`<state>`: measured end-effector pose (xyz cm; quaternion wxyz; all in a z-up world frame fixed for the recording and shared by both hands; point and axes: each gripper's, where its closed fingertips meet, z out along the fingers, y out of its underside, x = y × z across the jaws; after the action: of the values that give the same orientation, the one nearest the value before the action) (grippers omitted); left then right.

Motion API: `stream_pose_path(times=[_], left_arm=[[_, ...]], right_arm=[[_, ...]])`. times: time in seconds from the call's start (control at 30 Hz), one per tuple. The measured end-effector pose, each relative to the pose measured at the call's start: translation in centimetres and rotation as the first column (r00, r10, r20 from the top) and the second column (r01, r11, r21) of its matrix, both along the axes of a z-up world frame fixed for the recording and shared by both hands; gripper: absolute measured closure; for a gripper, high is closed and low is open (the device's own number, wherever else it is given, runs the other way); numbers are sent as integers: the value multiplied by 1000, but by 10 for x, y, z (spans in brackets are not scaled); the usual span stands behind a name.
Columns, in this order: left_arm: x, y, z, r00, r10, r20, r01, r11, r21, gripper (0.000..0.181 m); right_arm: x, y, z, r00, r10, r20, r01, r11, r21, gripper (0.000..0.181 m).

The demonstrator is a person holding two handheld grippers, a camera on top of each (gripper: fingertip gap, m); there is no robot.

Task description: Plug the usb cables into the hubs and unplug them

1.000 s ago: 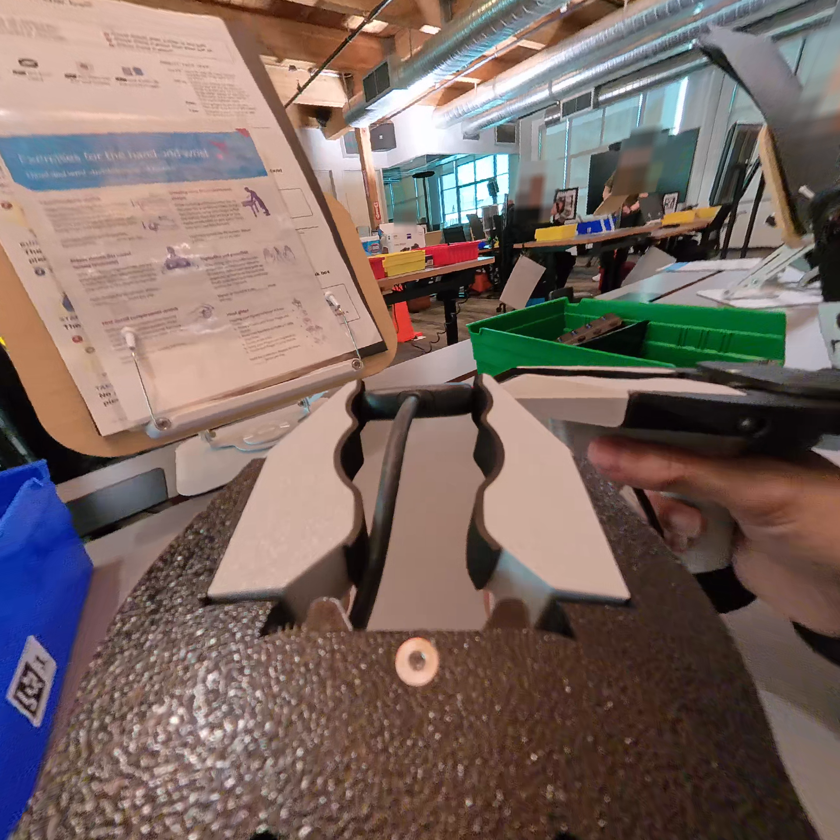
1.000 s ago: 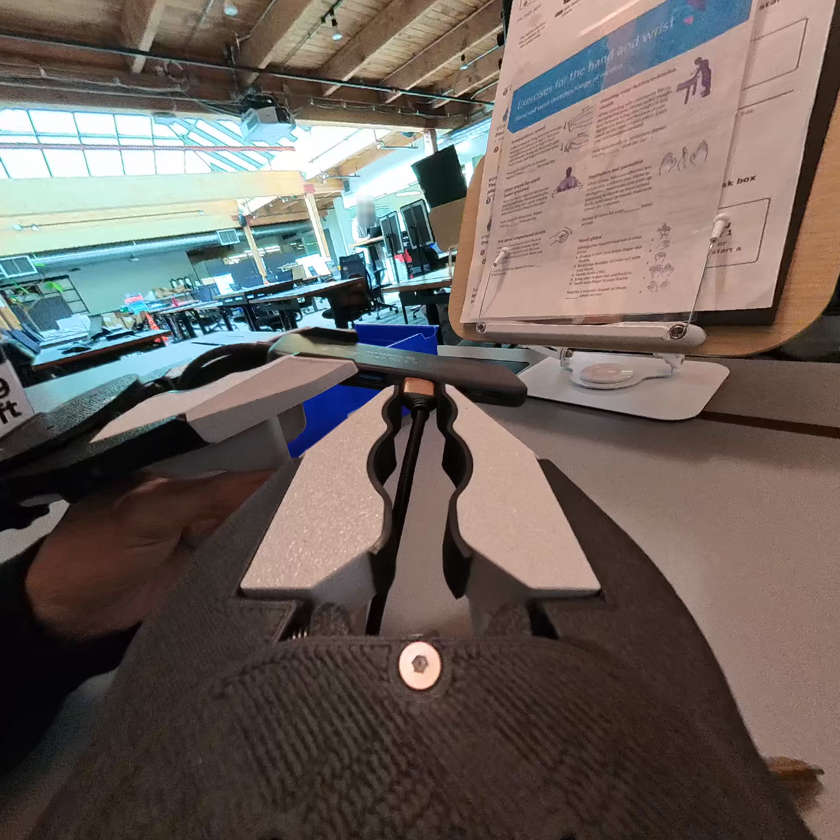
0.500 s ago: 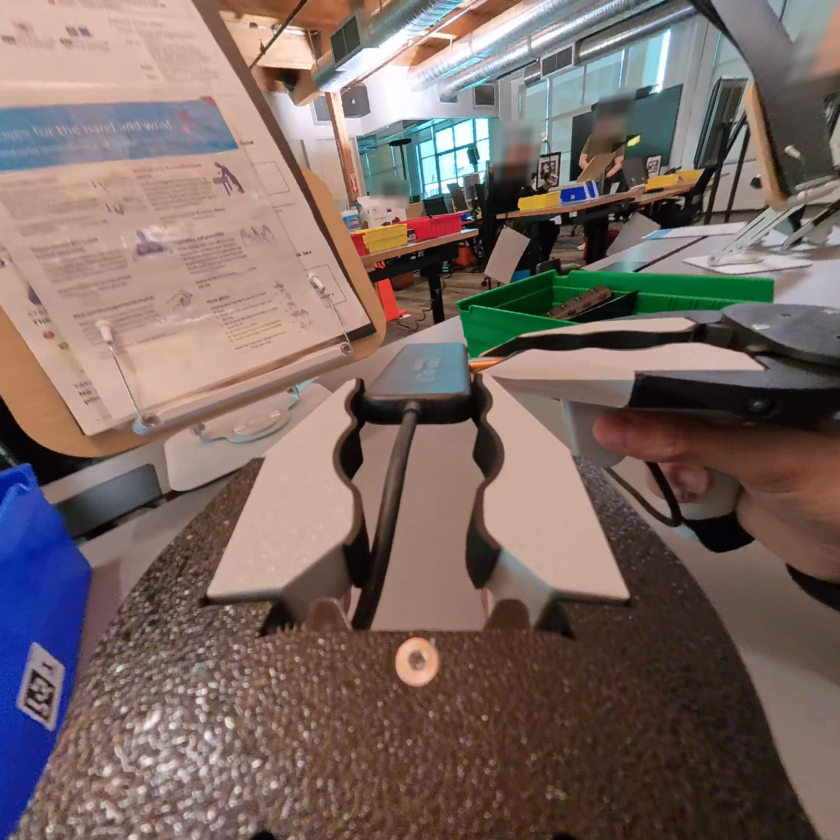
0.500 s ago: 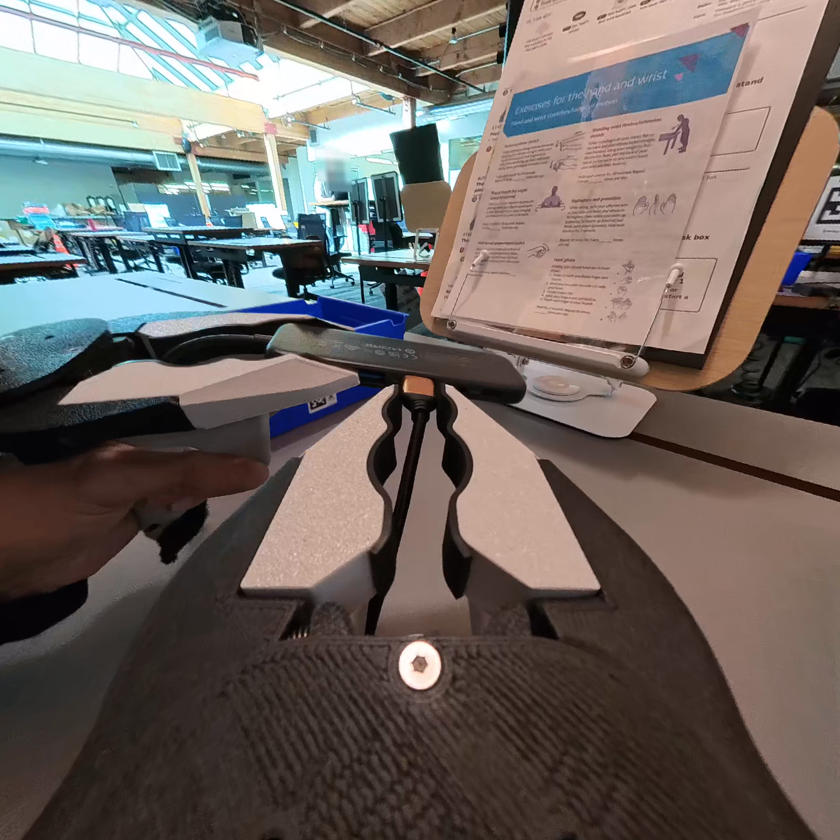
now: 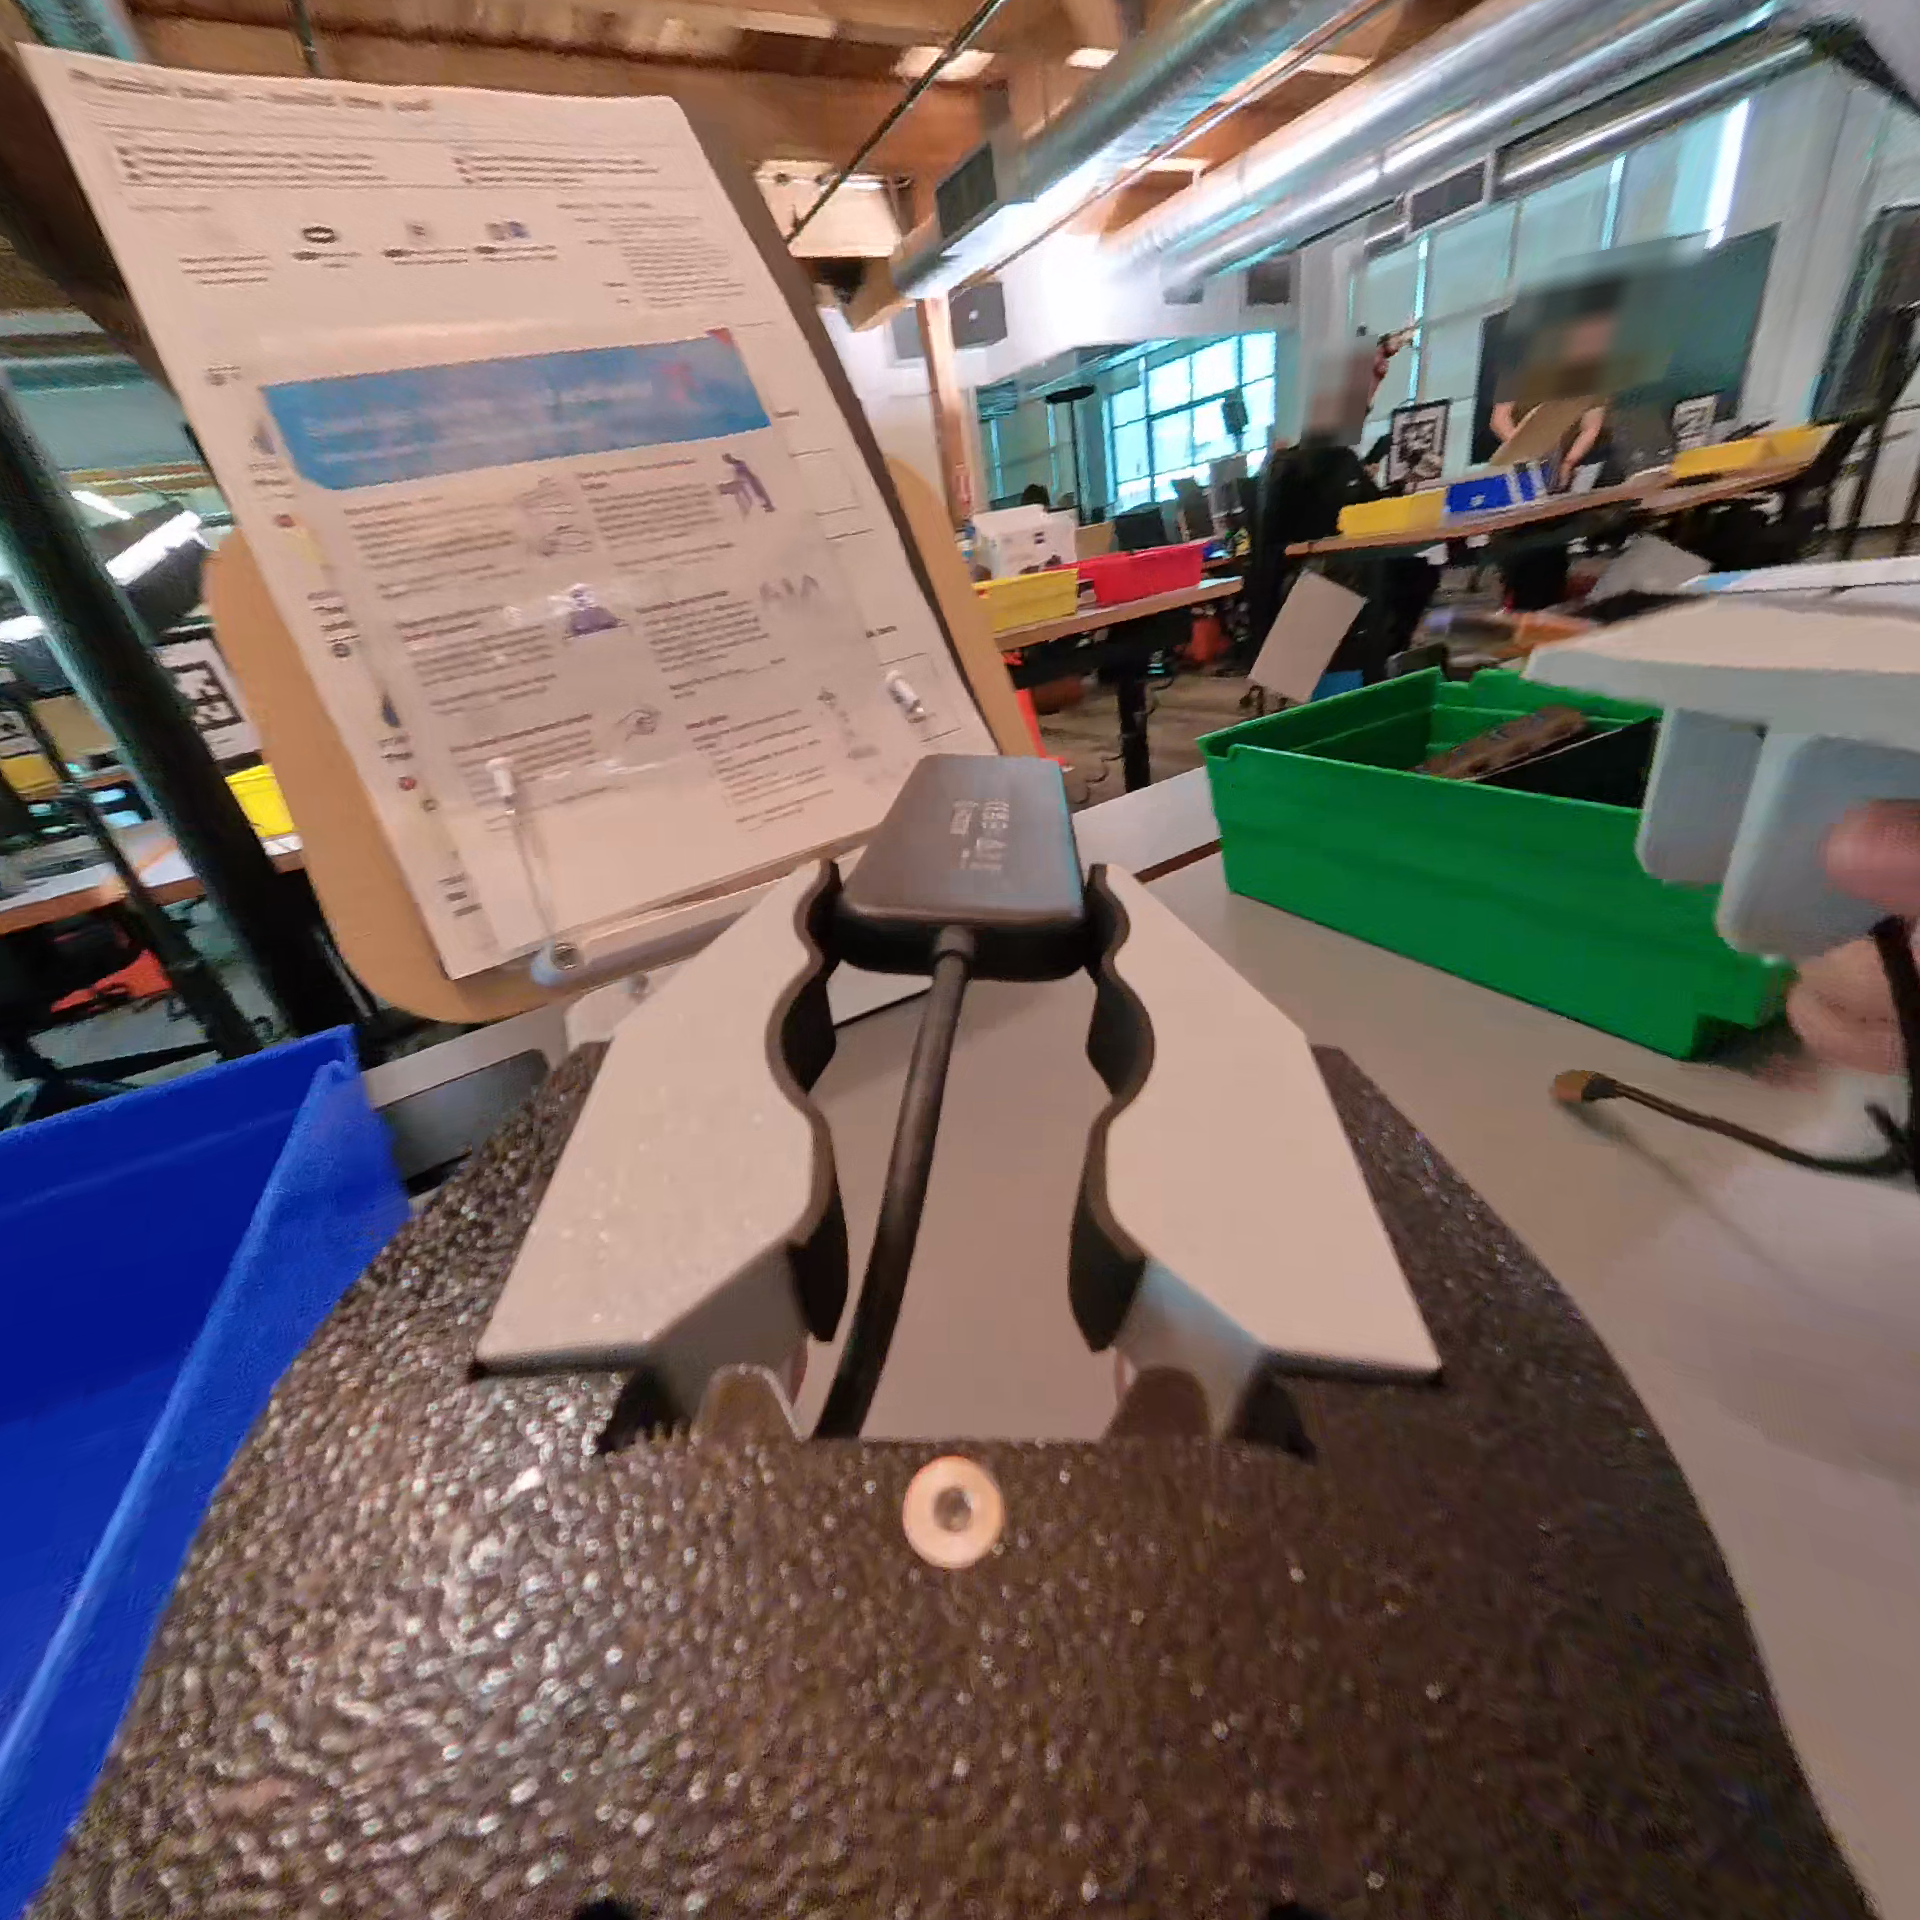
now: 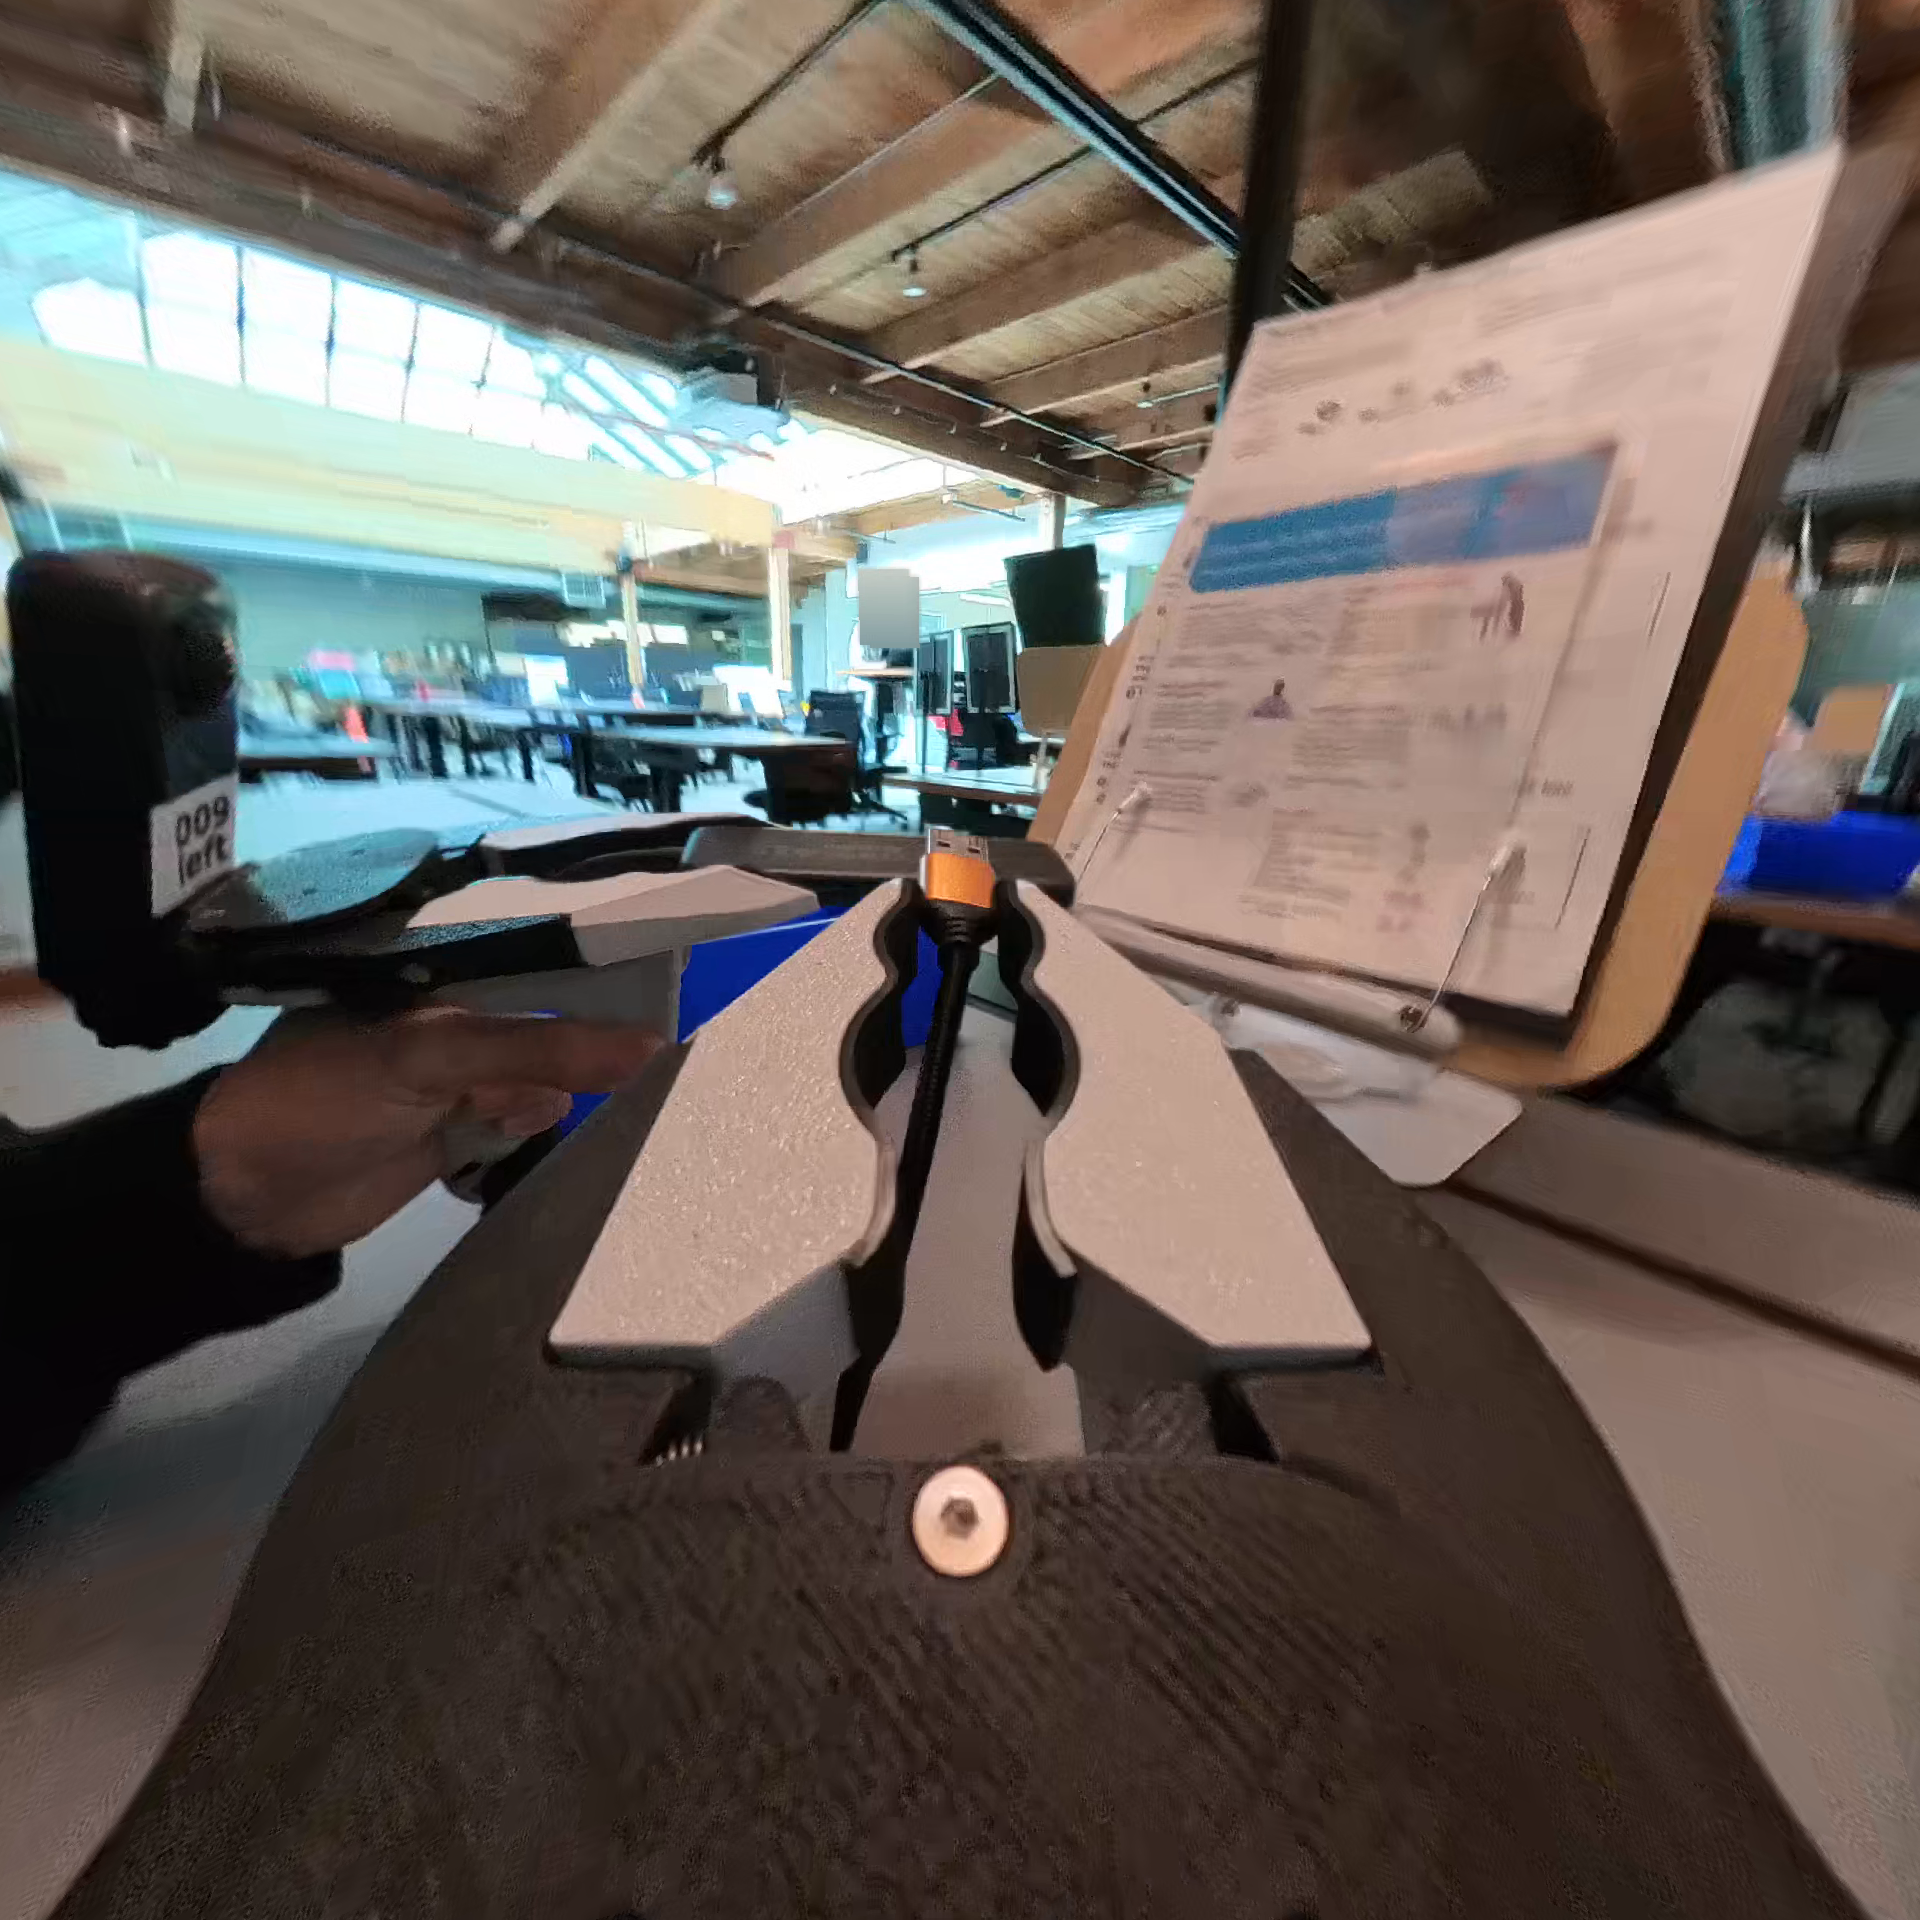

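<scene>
Left gripper (image 5: 958, 894) pinches dark USB hub (image 5: 966, 844), far end cut off; right gripper (image 6: 958, 902) clamps orange USB plug (image 6: 956, 868), metal tip bare, just short of hub; background blurred

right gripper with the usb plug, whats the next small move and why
Probably carry the usb plug clear and set it down. The right gripper grips it with its metal tip bare, out of the hub that the left gripper clamps, so it looks unplugged.
</scene>
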<state>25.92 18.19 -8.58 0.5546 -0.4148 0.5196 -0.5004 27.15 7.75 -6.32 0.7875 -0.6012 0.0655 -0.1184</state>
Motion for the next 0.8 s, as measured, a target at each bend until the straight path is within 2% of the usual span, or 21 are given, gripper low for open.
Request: stream_pose_path(times=[0.1,0.17,0.27,0.4,0.47,0.53,0.6,0.7,0.8], left_arm=[[-1,-2,-8,1000,-19,-23,19,999,42,135],[1,4,-13,999,-12,-40,14,999,49,135],[2,13,-16,999,-16,-51,14,1000,-28,136],[2,9,-15,998,-42,-49,40,998,-46,136],[3,5,-16,997,-56,-54,54,998,-38,136],[3,3,-18,996,-62,-58,61,998,-29,136],[4,2,-21,996,-64,-68,62,998,-23,136],[6,0,-24,994,-80,-77,78,997,-28,136],[7,-1,-28,992,-85,-91,83,996,-25,136]], right_arm=[[-7,-20,38,985,-66,160,74,996,-48,168],[1,-49,79,973,-149,178,151,988,-1,168],[16,-95,134,953,-230,198,223,973,56,167],[58,-137,168,904,-338,262,340,940,39,168],[85,-144,161,885,-356,300,377,926,-13,168],[114,-143,136,898,-343,277,385,916,-114,168],[128,-139,111,924,-288,253,331,932,-150,168],[152,-137,71,941,-286,183,325,915,-240,168],[163,-134,47,958,-255,133,283,918,-279,168]])
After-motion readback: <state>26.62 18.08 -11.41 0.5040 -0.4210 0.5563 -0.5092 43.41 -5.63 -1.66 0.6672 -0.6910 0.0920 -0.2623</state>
